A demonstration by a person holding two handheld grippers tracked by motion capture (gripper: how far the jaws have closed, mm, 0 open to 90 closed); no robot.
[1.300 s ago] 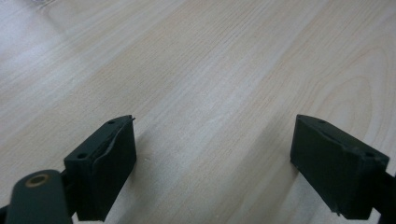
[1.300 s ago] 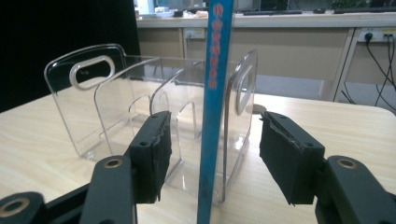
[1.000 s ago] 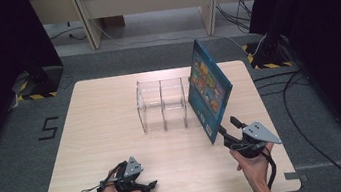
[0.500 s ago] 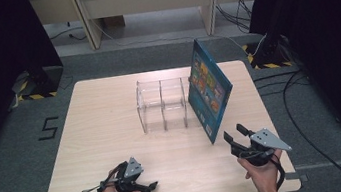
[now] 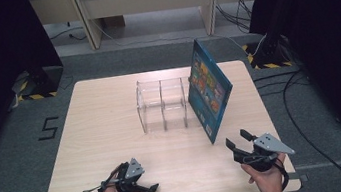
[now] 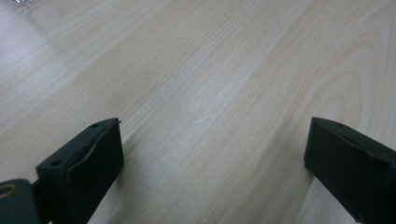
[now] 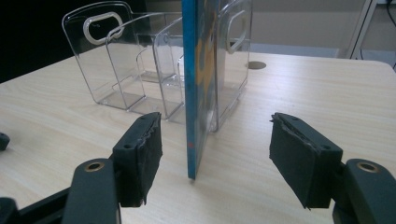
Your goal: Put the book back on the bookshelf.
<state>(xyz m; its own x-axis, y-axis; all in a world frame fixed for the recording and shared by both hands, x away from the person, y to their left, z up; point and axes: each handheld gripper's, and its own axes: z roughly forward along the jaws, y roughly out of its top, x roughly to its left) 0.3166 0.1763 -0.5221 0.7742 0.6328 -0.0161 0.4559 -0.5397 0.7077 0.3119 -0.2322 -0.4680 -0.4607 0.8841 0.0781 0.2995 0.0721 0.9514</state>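
Observation:
A blue picture book [image 5: 209, 88] stands on its edge, its far part inside the right-hand compartment of a clear plastic rack [image 5: 159, 105] at mid-table. My right gripper [image 5: 236, 138] is near the front right, a short way back from the book's near corner. Its jaws have just been opening and hold nothing. In the right gripper view the book's edge [image 7: 198, 84] rises ahead between the jaws of the right gripper [image 7: 215, 119], untouched, with the rack [image 7: 121, 60] behind. My left gripper [image 5: 150, 190] rests low at the front left. The left gripper [image 6: 212, 126] has its jaws wide over bare wood, and they have also just been opening.
The pale wooden table [image 5: 103, 135] has its front edge just below both hands. A taped "5" [image 5: 50, 128] marks the floor at left. Cables [image 5: 298, 88] run over the floor at right, and desk legs [image 5: 84, 17] stand beyond the table.
My right gripper has drawn back from the book's near corner toward the front edge, its jaws wider apart. The book stays standing in the rack. The left hand has not moved.

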